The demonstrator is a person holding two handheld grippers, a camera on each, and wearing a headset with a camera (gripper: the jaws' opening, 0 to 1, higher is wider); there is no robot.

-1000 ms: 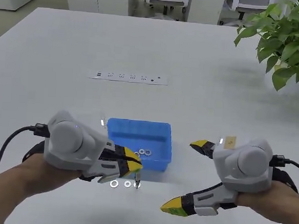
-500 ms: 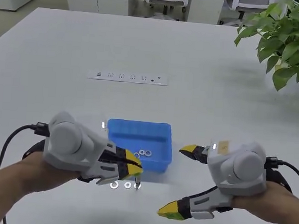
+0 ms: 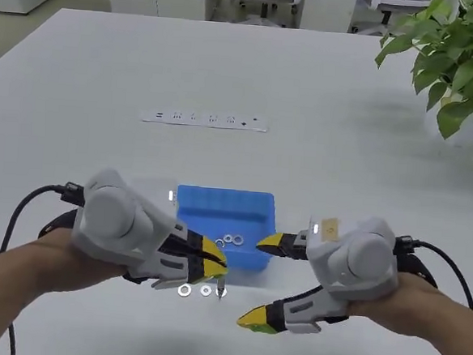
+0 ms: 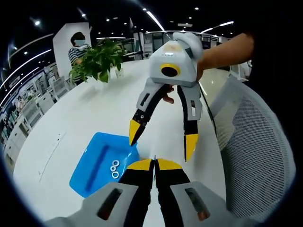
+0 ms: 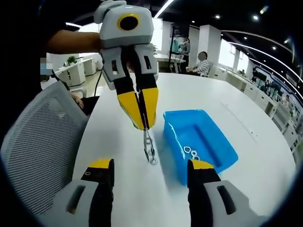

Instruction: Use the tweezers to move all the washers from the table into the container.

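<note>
A blue container [image 3: 251, 208] sits on the white table with a few washers [image 3: 232, 240] inside; it also appears in the left gripper view [image 4: 92, 168] and the right gripper view [image 5: 213, 137]. Three washers [image 3: 194, 290] lie on the table just in front of it. My left gripper [image 3: 212, 263] is shut on thin metal tweezers [image 5: 148, 144], whose tips rest at the rightmost loose washer [image 5: 152, 158]. My right gripper [image 3: 260, 281] stands open to the right of the tweezers, nothing between its fingers. The left gripper view shows that right gripper [image 4: 163, 141] facing my shut left gripper [image 4: 155, 165].
A white power strip [image 3: 204, 120] lies farther back on the table. A potted plant [image 3: 460, 63] stands at the back right. A grey mesh chair [image 5: 33, 151] is near the table's front edge. People stand far off in the room.
My right gripper has moved left, closer to the container and the tweezers. The left gripper and tweezers stay over the loose washers.
</note>
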